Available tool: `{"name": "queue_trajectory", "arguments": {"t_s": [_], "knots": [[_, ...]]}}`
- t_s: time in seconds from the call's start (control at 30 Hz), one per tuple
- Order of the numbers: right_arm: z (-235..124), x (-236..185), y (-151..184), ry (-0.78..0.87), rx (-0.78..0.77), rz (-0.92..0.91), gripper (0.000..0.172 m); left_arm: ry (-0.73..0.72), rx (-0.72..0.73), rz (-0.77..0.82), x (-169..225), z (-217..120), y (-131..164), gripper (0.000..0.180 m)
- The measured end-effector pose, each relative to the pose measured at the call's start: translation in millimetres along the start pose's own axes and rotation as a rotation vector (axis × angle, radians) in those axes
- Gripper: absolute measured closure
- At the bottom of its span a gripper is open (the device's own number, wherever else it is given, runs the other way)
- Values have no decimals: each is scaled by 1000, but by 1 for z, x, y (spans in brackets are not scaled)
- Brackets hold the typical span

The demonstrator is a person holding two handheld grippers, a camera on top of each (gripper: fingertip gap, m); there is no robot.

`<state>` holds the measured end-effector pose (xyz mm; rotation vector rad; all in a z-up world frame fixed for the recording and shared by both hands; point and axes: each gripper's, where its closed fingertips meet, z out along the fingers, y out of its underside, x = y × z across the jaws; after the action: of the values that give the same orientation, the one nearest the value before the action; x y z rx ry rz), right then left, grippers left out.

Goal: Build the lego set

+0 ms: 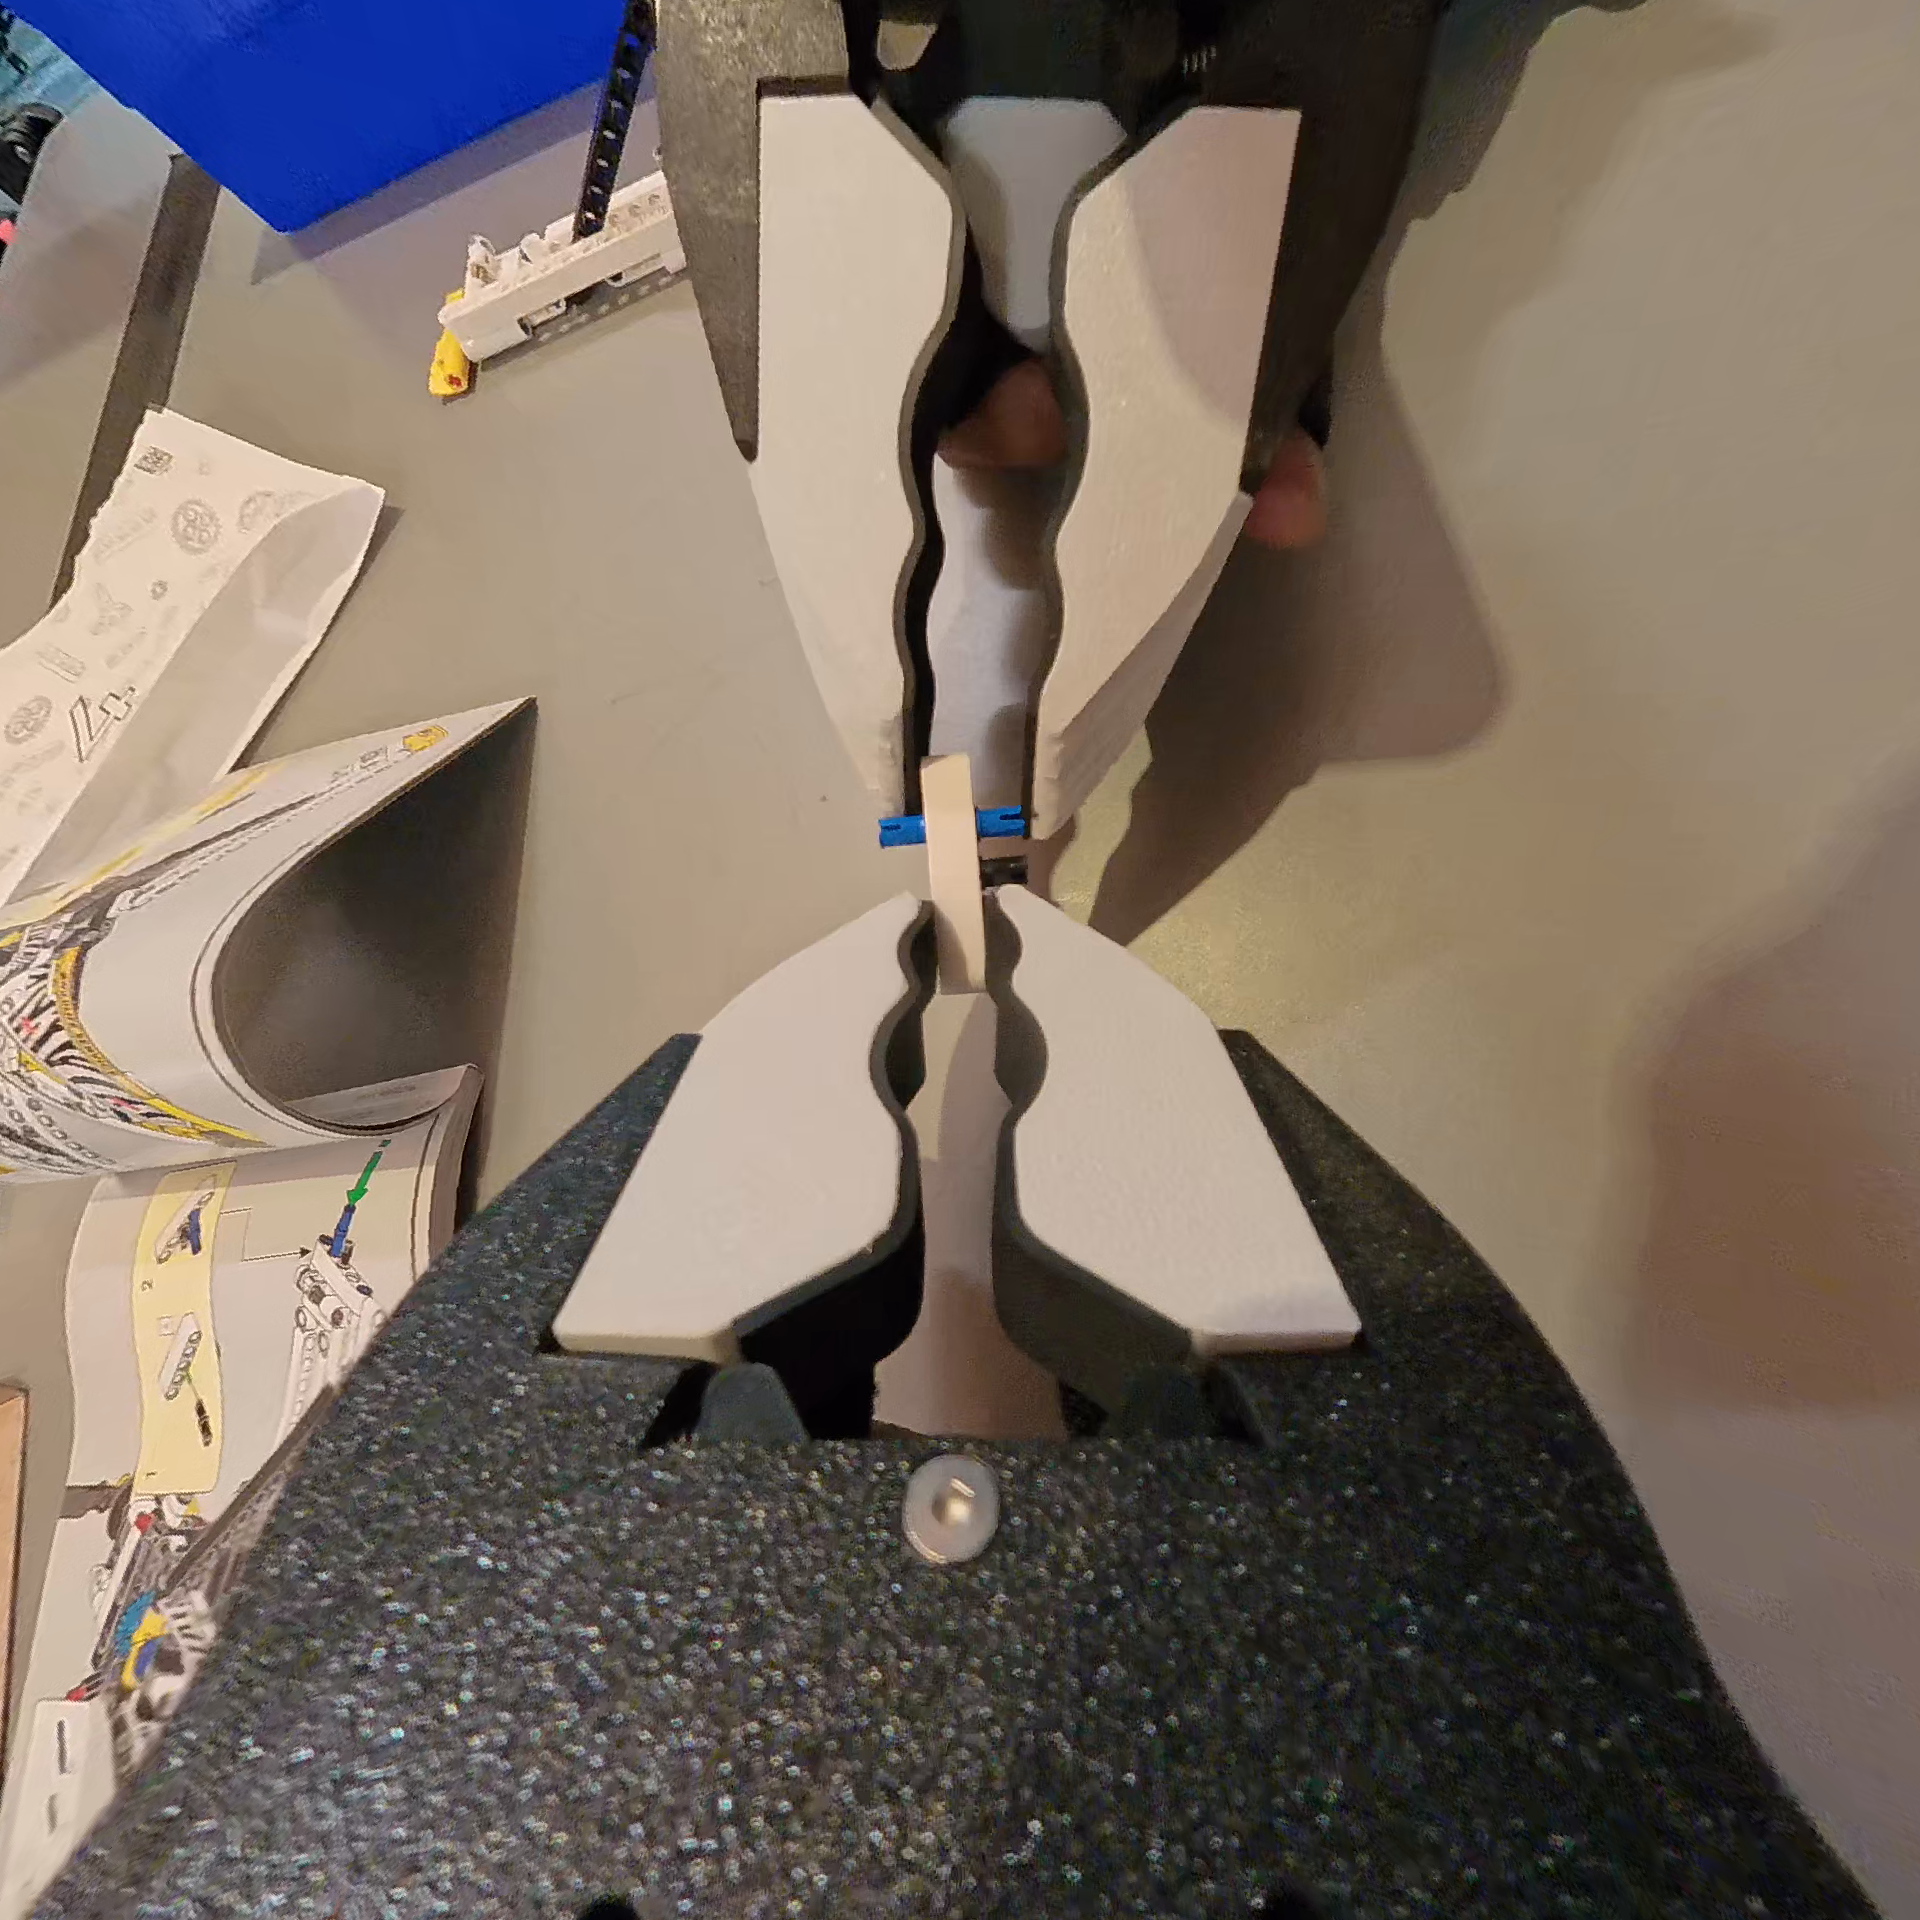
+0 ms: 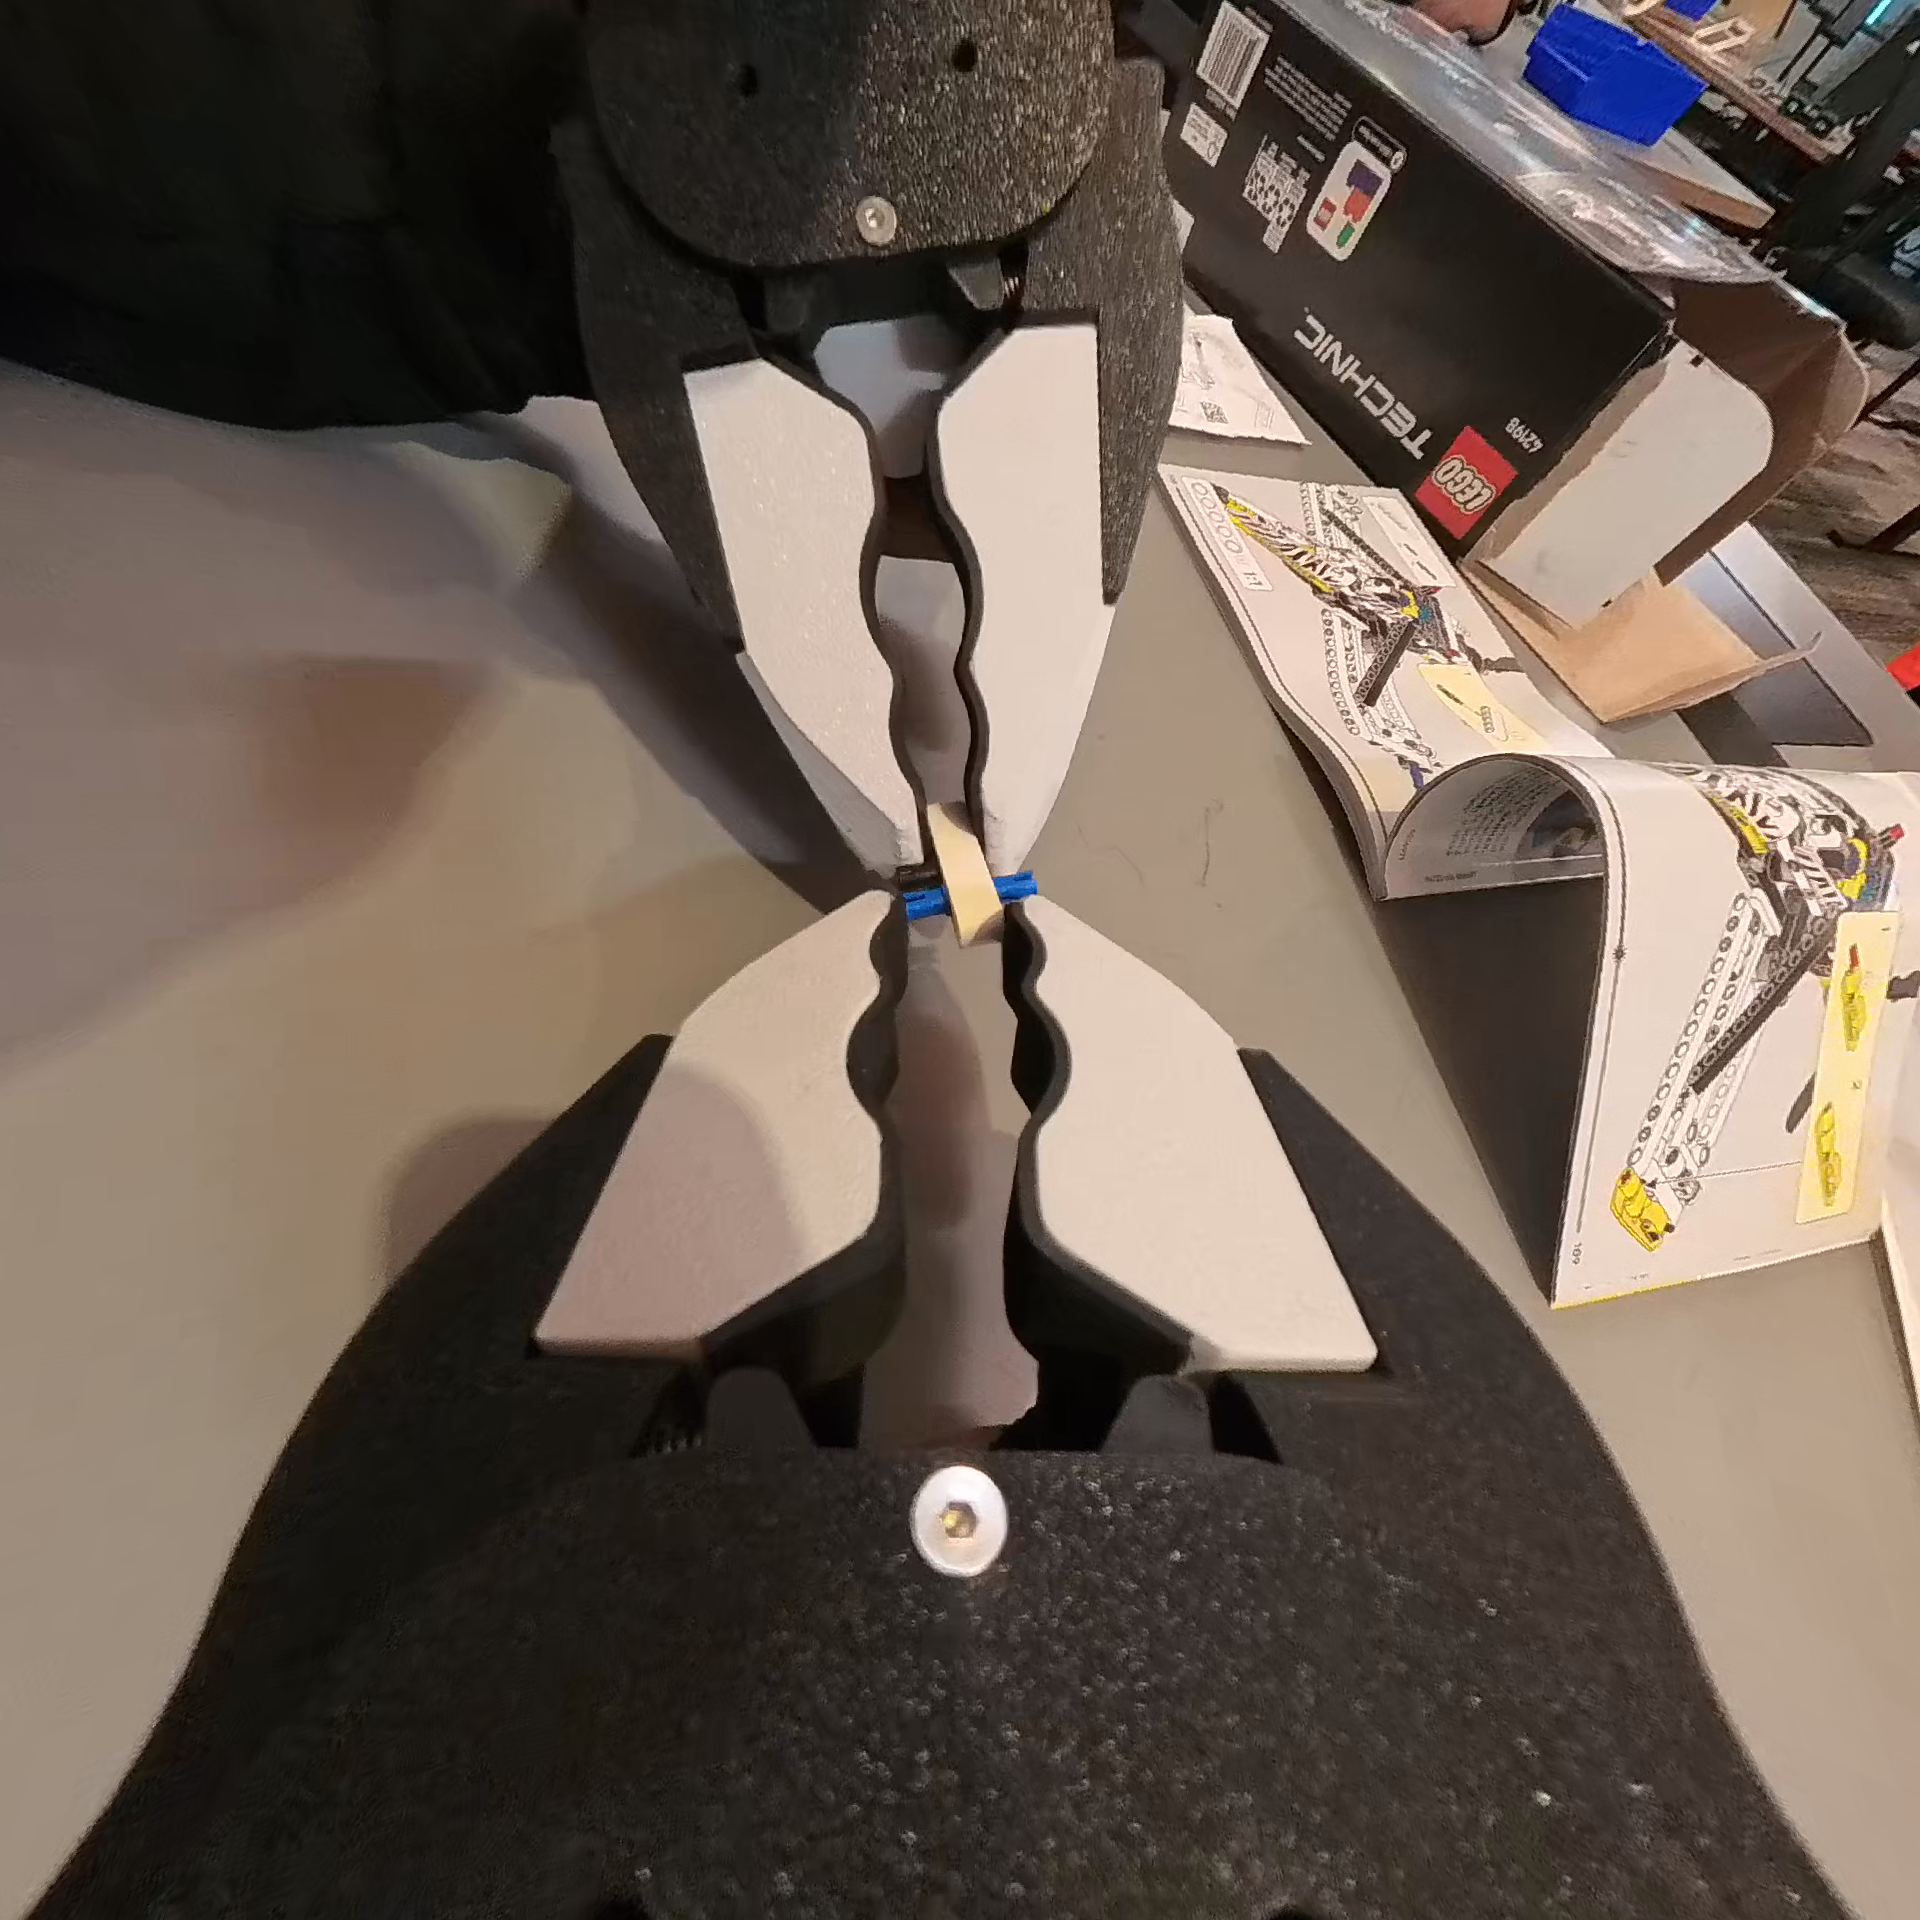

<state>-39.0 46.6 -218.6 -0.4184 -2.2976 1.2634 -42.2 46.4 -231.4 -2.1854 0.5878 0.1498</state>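
Booklets are lying open at the left of the frame on the grey worktop. At centre, a cream beam with a blue pin is being clamped by the left tool. The right tool, fingers slightly apart, is being closed around its far end; contact cannot be told.
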Motion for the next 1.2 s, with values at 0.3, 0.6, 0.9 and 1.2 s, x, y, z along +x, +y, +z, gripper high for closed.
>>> {"name": "queue_trajectory", "arguments": {"t_s": [0.3, 0.6, 0.9, 1.2], "knots": [[1, 4, 2, 26, -14, 11, 151, 9, 23, -74, -5, 0, 4, 173], [1, 9, 4, 47, -27, 43, 149, -3, 17, -129, -10, 2, 7, 173], [0, 15, 7, 72, -43, 107, 149, -34, 27, -261, -22, 2, 12, 173], [0, 18, 9, 58, -51, 156, 150, -34, 23, -388, -30, 4, 21, 173]]}}
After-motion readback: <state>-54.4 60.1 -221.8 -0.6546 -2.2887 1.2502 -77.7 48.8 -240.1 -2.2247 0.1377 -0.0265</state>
